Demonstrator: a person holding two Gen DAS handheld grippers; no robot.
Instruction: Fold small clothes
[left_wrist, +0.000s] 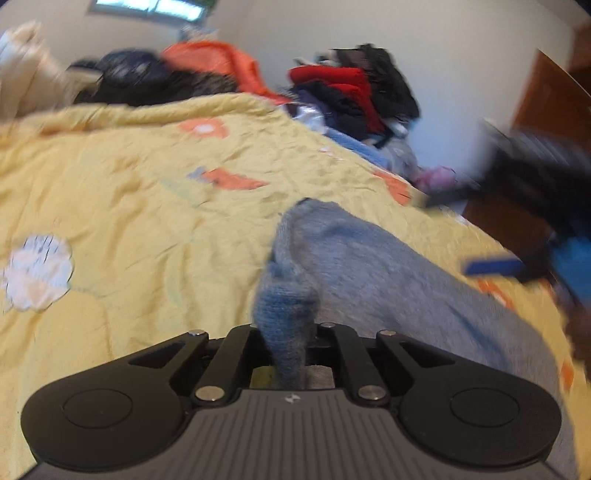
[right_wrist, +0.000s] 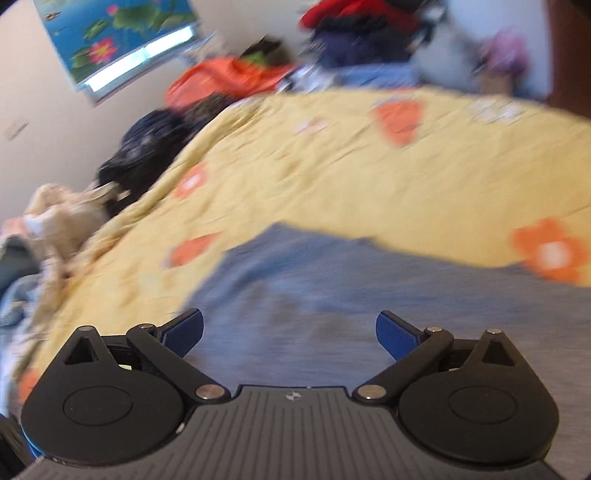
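Grey sock (left_wrist: 369, 266) was pinched in the left hand-held gripper (left_wrist: 286, 354); the right hand-held gripper (right_wrist: 290, 332) hovered spread above it. That thin pinch might slip.

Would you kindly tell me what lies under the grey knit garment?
The yellow flowered bedspread shows around the grey knit garment; whatever lies directly beneath is covered.

Our left gripper (left_wrist: 290, 332) has its jaws drawn close together, pinching cloth between them. Our right gripper (right_wrist: 290, 332) hovers with its blue-padded fingers (right_wrist: 184, 330) spread wide apart.
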